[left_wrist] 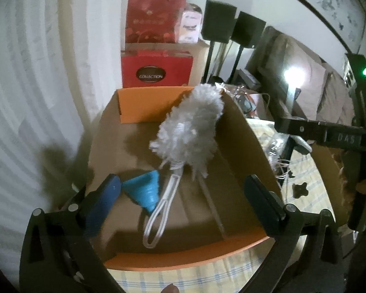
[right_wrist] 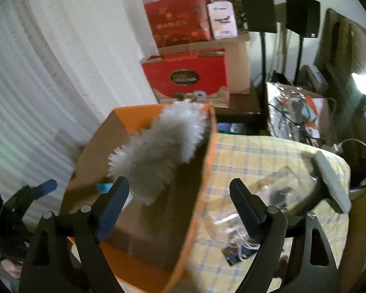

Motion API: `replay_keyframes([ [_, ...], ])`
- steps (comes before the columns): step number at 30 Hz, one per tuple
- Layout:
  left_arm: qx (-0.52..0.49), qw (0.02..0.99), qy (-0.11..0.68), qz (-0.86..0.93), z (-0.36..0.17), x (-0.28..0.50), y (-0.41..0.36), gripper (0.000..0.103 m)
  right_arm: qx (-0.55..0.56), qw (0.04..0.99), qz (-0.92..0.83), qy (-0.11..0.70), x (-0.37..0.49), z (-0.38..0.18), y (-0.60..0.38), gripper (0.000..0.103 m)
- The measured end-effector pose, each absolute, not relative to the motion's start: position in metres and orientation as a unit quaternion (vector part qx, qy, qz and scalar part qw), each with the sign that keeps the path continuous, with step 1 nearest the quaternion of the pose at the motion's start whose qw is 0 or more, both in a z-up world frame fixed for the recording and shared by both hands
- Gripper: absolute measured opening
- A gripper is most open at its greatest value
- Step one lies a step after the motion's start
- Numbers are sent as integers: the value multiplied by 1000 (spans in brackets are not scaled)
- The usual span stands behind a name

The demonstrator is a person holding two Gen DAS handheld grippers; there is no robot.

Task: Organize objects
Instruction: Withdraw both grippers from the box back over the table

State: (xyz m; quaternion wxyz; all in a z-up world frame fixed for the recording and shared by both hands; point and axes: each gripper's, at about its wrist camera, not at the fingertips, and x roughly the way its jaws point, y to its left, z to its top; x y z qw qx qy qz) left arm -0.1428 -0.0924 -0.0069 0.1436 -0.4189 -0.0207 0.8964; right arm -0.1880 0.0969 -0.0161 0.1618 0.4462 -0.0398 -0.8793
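Hovering over box (left_wrist: 173,260), both tongs (left_wrist: 181,196) (right_wrist: 179,201) tilted down (jaws wide, empty).

Surface: I see a bed (right_wrist: 268,156) covered with a yellow cloth with a blue and white check pattern.
Box: a cardboard box (left_wrist: 250,144) with orange edges stands directly on the cloth, on the left part of the bed in the right wrist view.
Plastic bags: clear bags (right_wrist: 234,229) with small dark parts and white strings lie on the cloth just beside the box's right wall.
Black piece: a small black cross-shaped part (left_wrist: 300,189) lies on the cloth, right of the box in the left wrist view.
Grey bar: a flat grey-white bar (right_wrist: 331,180) is over the far right part of the bed; I cannot tell if it rests on the cloth.
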Motion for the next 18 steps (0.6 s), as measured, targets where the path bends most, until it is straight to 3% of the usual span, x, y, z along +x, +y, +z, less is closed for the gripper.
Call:
replay_keyframes([
  [2,-415,144,-16,898,-4,-140,-85,103,445,152,-882,-30,-182,-16,106,87],
  [7,-406,156,-7,900,2,-134,-65,103,442,131,-887,-20,-167,-16,129,101],
  [18,-406,228,36,884,3,-118,5,103,444,88,-891,-34,-150,-17,197,102],
])
